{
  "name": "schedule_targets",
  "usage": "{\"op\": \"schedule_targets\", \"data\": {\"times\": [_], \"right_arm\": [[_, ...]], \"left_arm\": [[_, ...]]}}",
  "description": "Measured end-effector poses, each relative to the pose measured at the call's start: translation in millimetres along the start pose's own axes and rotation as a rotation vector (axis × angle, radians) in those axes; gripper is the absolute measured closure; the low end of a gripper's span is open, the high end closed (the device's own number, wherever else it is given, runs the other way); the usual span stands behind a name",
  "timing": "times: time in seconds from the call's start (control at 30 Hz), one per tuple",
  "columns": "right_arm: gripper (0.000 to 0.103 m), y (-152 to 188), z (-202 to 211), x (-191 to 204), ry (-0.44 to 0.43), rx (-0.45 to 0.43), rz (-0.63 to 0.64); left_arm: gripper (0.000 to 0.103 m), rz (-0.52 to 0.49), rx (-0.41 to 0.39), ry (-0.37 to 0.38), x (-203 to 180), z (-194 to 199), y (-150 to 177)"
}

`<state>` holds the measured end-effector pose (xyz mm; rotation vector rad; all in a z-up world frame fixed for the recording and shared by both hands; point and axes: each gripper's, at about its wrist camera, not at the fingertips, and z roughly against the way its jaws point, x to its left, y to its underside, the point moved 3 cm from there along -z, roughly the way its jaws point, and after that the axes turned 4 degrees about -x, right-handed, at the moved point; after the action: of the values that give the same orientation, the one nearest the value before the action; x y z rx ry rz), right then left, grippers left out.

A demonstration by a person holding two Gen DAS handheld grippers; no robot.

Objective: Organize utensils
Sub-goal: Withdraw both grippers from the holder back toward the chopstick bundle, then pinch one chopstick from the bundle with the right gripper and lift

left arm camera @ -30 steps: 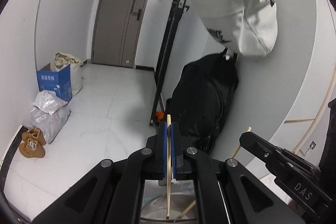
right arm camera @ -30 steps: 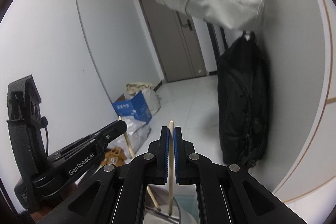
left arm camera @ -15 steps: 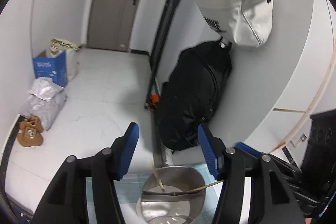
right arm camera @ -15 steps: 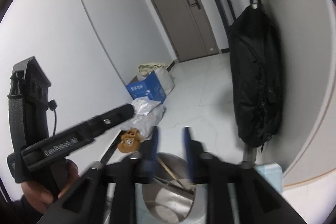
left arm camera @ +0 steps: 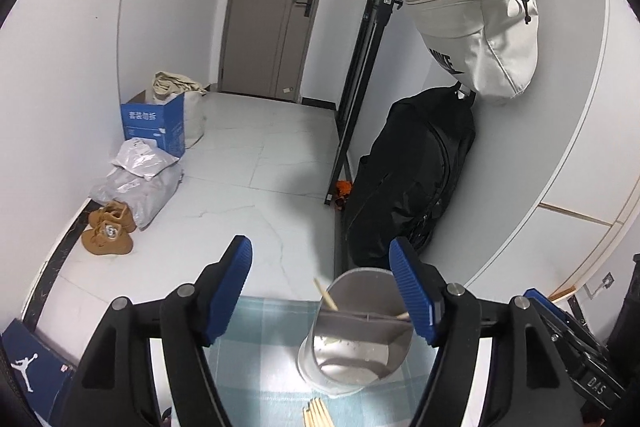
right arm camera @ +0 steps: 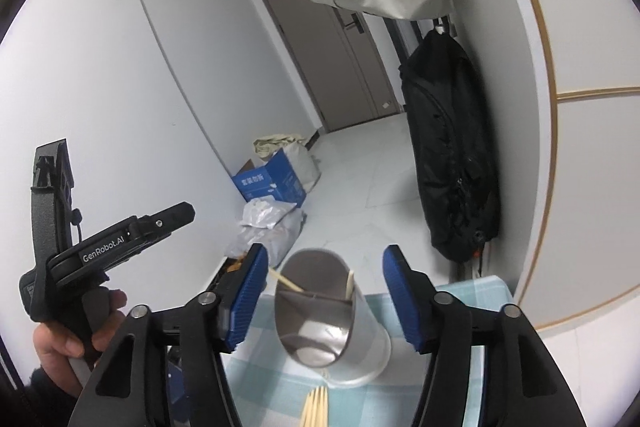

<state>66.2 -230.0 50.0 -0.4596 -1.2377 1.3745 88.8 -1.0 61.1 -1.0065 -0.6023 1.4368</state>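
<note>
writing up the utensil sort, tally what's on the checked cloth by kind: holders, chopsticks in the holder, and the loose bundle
metal holder: 1
chopsticks in the holder: 2, one leaning left, one at the right side
loose chopstick bundle in front of the holder: 1 bundle, sticks cut off by the frame, count unclear
total: 4 items counting the bundle as one
both grippers, left and right, are open and hold nothing

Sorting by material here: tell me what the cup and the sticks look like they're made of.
Cup: likely stainless steel, brushed with a shiny inside; it reflects light.
Sticks: probably pale wood or bamboo, matte; the colour suggests it.
</note>
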Motion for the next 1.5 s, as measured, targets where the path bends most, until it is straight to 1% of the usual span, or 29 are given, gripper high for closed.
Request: {"op": "schedule_targets", "data": {"times": [0.07, 0.17, 0.2, 0.27, 0.37, 0.5, 0.6, 0.7, 0.8, 0.93, 1.13, 1.23, 1.4, 1.5], "right_arm": [[0.033, 2, 6, 4, 0.0, -0.008, 0.008], [0.027, 9, 16, 10, 0.0, -0.013, 0.015], [0.026, 12, 19, 12, -0.003, -0.012, 0.015], [0.023, 17, 22, 13, -0.003, -0.007, 0.015], [0.019, 24, 26, 14, -0.002, -0.007, 0.013], [0.018, 35, 31, 15, -0.002, -0.001, 0.009], [0.015, 43, 31, 16, 0.003, 0.008, 0.013], [0.013, 54, 30, 16, 0.008, 0.021, 0.02], [0.013, 68, 26, 15, 0.012, 0.048, 0.029], [0.009, 85, 18, 13, 0.024, 0.088, 0.039], [0.009, 107, 4, 8, 0.049, 0.144, 0.058], [0.009, 117, -4, 6, 0.062, 0.179, 0.077], [0.01, 137, -21, -1, 0.062, 0.276, 0.076], [0.017, 149, -32, -3, 0.057, 0.329, 0.072]], "left_arm": [[0.036, -0.008, -0.004, -0.005, -2, 6, 3], [0.035, -0.034, -0.017, -0.027, -6, 15, 10], [0.033, -0.039, -0.019, -0.03, -7, 17, 12], [0.024, -0.042, -0.023, -0.036, -6, 24, 18], [0.024, -0.053, -0.037, -0.052, -5, 33, 26], [0.023, -0.06, -0.037, -0.071, -3, 38, 39], [0.023, -0.068, -0.035, -0.089, -1, 37, 51], [0.02, -0.063, -0.02, -0.1, 3, 36, 64], [0.02, -0.056, -0.003, -0.114, 10, 32, 77], [0.02, -0.045, 0.022, -0.121, 17, 26, 92], [0.02, -0.029, 0.058, -0.14, 27, 13, 115], [0.02, -0.018, 0.092, -0.148, 33, 3, 127], [0.02, -0.001, 0.141, -0.156, 45, -11, 144], [0.02, 0.004, 0.174, -0.171, 51, -19, 151]]}}
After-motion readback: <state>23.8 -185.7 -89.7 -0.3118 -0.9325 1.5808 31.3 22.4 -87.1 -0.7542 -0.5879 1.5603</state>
